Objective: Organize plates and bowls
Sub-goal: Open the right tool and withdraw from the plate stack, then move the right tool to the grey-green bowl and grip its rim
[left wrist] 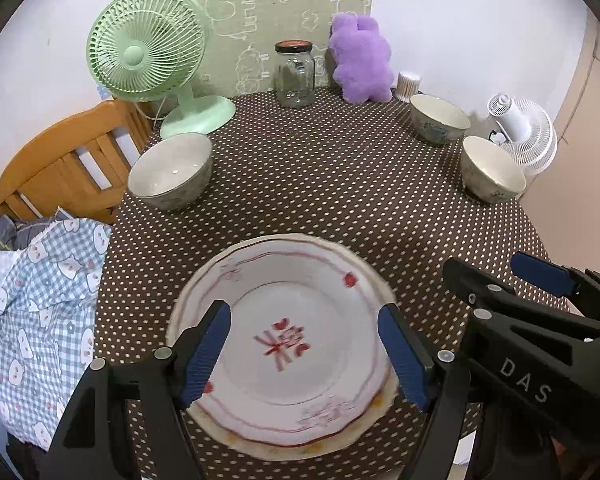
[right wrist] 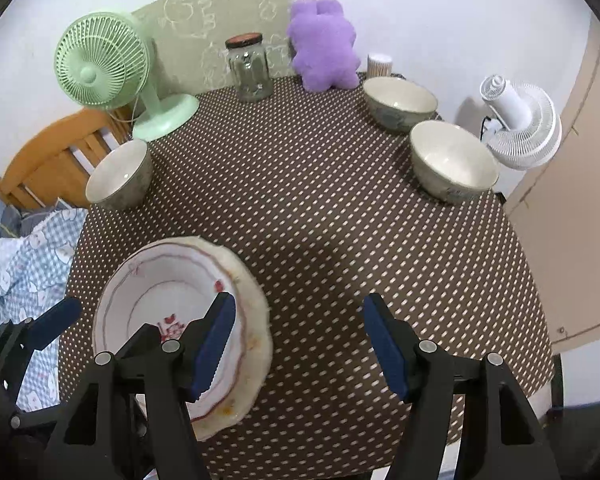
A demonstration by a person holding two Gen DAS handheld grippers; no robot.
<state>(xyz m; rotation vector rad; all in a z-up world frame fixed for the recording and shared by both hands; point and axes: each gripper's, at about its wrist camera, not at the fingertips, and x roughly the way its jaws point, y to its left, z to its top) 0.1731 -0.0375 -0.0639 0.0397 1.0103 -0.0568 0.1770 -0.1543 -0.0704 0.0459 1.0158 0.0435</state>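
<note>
Covering the table, a dotted brown cloth (left wrist: 320,184) lies below both wide-apart tools

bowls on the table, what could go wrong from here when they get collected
1. The left bowl sits at the table's left edge by the green fan; a nudge outward could drop it.
2. The two right bowls stand near the right edge beside the white fan; reaching in could bump it.
3. The top plate sits off-centre on the lower plate; adding bowls could make the stack rock.
</note>
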